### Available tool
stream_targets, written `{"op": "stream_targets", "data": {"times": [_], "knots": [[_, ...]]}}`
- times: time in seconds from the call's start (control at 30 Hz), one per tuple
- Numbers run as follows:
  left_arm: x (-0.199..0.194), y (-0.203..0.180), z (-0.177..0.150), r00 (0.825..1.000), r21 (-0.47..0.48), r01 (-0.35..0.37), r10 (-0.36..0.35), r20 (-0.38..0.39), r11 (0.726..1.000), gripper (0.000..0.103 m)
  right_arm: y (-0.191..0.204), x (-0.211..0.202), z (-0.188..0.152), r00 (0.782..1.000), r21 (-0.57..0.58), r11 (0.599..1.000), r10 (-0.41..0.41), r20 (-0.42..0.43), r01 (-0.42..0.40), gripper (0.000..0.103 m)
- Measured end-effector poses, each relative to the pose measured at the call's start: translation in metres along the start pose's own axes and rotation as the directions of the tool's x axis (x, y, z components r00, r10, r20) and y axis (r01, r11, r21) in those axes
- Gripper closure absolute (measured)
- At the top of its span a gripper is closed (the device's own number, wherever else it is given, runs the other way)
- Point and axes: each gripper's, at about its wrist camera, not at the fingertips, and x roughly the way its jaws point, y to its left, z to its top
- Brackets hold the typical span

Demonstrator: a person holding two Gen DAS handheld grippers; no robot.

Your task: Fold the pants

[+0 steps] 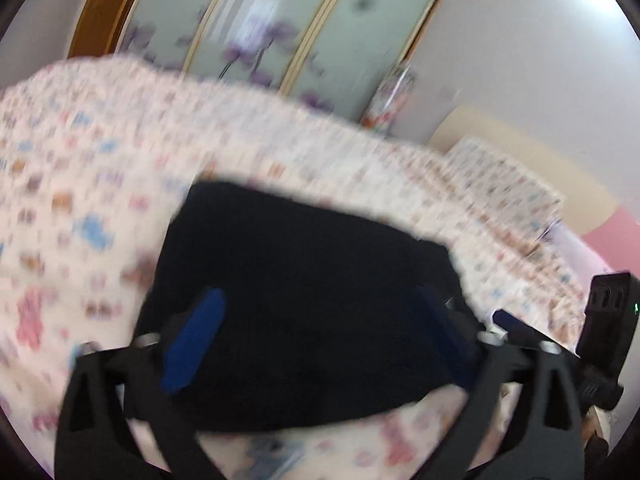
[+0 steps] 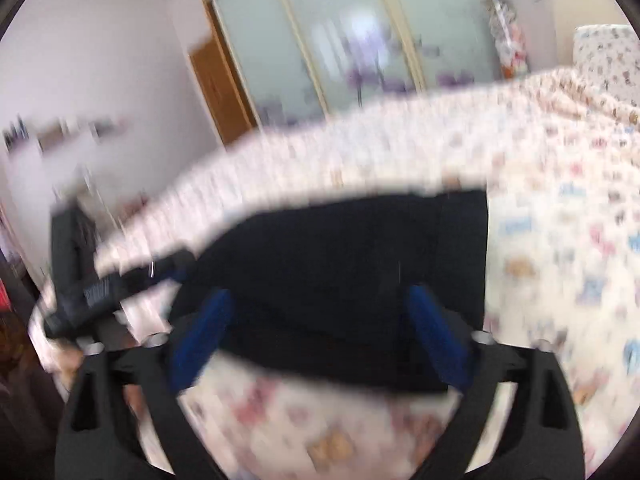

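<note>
Bed point(image 1: 80, 184): patterned cover, fills the lower field.
Wardrobe point(image 1: 280, 32): frosted floral doors, at 12 o'clock.
Pants point(image 1: 304, 300): dark, folded flat on the bed, centre.
Left gripper point(image 1: 320, 336): jaws wide, nothing gripped.
Right gripper point(image 2: 320, 332): jaws wide, empty, above the pants' near edge at 6 o'clock.

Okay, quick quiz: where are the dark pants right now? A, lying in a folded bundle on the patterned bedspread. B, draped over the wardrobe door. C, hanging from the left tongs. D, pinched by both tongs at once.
A: the pants lie flat as a compact bundle on the bedspread, with both tongs open and gripping nothing.
</note>
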Motion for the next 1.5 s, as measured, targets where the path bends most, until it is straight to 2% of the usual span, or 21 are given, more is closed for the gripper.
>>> {"op": "stream_targets", "data": {"times": [0.07, 0.17, 0.3, 0.33, 0.37, 0.4, 0.43, 0.47, 0.53, 0.6, 0.7, 0.77, 0.8, 0.9, 1.0, 1.07, 1.13, 1.23, 1.37, 1.43, 1.5], "knots": [[0.008, -0.008, 0.017, 1.0, 0.014, 0.021, -0.021, 0.001, 1.0, 0.002, -0.016, 0.005, 0.021, 0.993, 0.119, 0.986, 0.117, 0.032, -0.12, 0.001], [0.034, -0.005, 0.037, 0.998, -0.051, 0.038, -0.04, -0.042, 0.998, 0.002, -0.044, 0.028, 0.04, 0.98, 0.278, 0.94, 0.194, 0.049, -0.2, 0.001], [0.073, 0.022, 0.049, 0.992, -0.157, -0.053, 0.035, -0.121, 0.986, 0.002, -0.084, 0.069, 0.052, 0.987, 0.406, 0.902, 0.16, 0.01, -0.15, 0.001], [0.083, 0.034, 0.046, 0.986, -0.196, -0.08, 0.049, -0.158, 0.977, 0.002, -0.098, 0.079, 0.049, 0.987, 0.462, 0.878, 0.156, -0.028, -0.125, 0.001], [0.09, 0.044, 0.043, 0.981, -0.229, -0.086, 0.042, -0.191, 0.97, 0.003, -0.12, 0.098, 0.038, 0.977, 0.553, 0.825, 0.196, -0.082, -0.119, 0.001], [0.095, 0.051, 0.038, 0.977, -0.25, -0.084, 0.031, -0.209, 0.964, 0.003, -0.132, 0.104, 0.027, 0.971, 0.598, 0.79, 0.228, -0.077, -0.138, 0.001], [0.1, 0.054, 0.032, 0.976, -0.25, -0.077, 0.022, -0.215, 0.965, 0.004, -0.138, 0.105, 0.02, 0.97, 0.609, 0.778, 0.237, -0.058, -0.154, 0.006], [0.099, 0.054, 0.028, 0.977, -0.228, -0.078, 0.029, -0.21, 0.971, 0.004, -0.142, 0.102, 0.013, 0.969, 0.603, 0.776, 0.246, -0.021, -0.184, 0.009], [0.098, 0.045, 0.026, 0.977, -0.164, -0.098, 0.064, -0.204, 0.982, 0.004, -0.135, 0.095, 0.013, 0.971, 0.575, 0.798, 0.239, -0.031, -0.179, 0.009], [0.084, 0.035, 0.025, 0.982, -0.145, -0.063, 0.035, -0.187, 0.987, 0.004, -0.119, 0.076, 0.02, 0.974, 0.544, 0.823, 0.224, -0.045, -0.164, 0.008], [0.054, 0.018, 0.021, 0.983, -0.114, 0.046, -0.065, -0.171, 0.992, 0.003, -0.089, 0.043, 0.023, 0.928, 0.482, 0.818, 0.373, -0.028, -0.315, 0.001], [0.028, 0.002, 0.012, 0.981, -0.074, 0.121, -0.13, -0.143, 0.99, 0.002, -0.067, 0.024, 0.015, 0.916, 0.438, 0.835, 0.396, -0.061, -0.332, 0.001], [0.02, -0.004, 0.006, 0.982, -0.048, 0.125, -0.131, -0.138, 0.991, 0.002, -0.056, 0.014, 0.006, 0.912, 0.426, 0.841, 0.403, -0.081, -0.334, 0.001], [0.024, -0.013, -0.011, 0.977, -0.021, 0.092, -0.094, -0.191, 0.996, 0.002, -0.044, 0.004, -0.014, 0.909, 0.434, 0.841, 0.402, -0.106, -0.322, 0.001], [0.04, -0.007, -0.029, 0.964, -0.013, 0.01, -0.013, -0.264, 1.0, 0.002, -0.053, 0.022, -0.029, 0.929, 0.444, 0.867, 0.331, -0.166, -0.229, 0.001], [0.041, -0.007, -0.037, 0.97, 0.012, 0.002, 0.001, -0.243, 1.0, 0.002, -0.065, 0.031, -0.046, 0.923, 0.481, 0.853, 0.331, -0.195, -0.204, 0.001], [0.042, -0.013, -0.045, 0.971, 0.058, -0.03, 0.043, -0.236, 0.998, 0.002, -0.065, 0.038, -0.057, 0.932, 0.432, 0.881, 0.301, -0.199, -0.192, 0.001], [0.043, -0.022, -0.056, 0.97, 0.126, -0.078, 0.105, -0.22, 0.989, 0.002, -0.044, 0.04, -0.057, 0.93, 0.335, 0.935, 0.219, -0.294, -0.114, 0.001], [0.038, -0.022, -0.057, 0.975, 0.131, -0.076, 0.101, -0.199, 0.989, 0.002, -0.027, 0.009, -0.034, 0.953, 0.273, 0.936, 0.269, -0.141, -0.224, 0.001], [0.037, -0.02, -0.056, 0.977, 0.119, -0.067, 0.089, -0.195, 0.991, 0.002, -0.032, 0.009, -0.031, 0.949, 0.301, 0.923, 0.288, -0.126, -0.24, 0.001], [0.038, -0.019, -0.056, 0.976, 0.123, -0.07, 0.093, -0.195, 0.99, 0.002, -0.038, 0.012, -0.035, 0.941, 0.352, 0.906, 0.304, -0.152, -0.236, 0.001]]}}
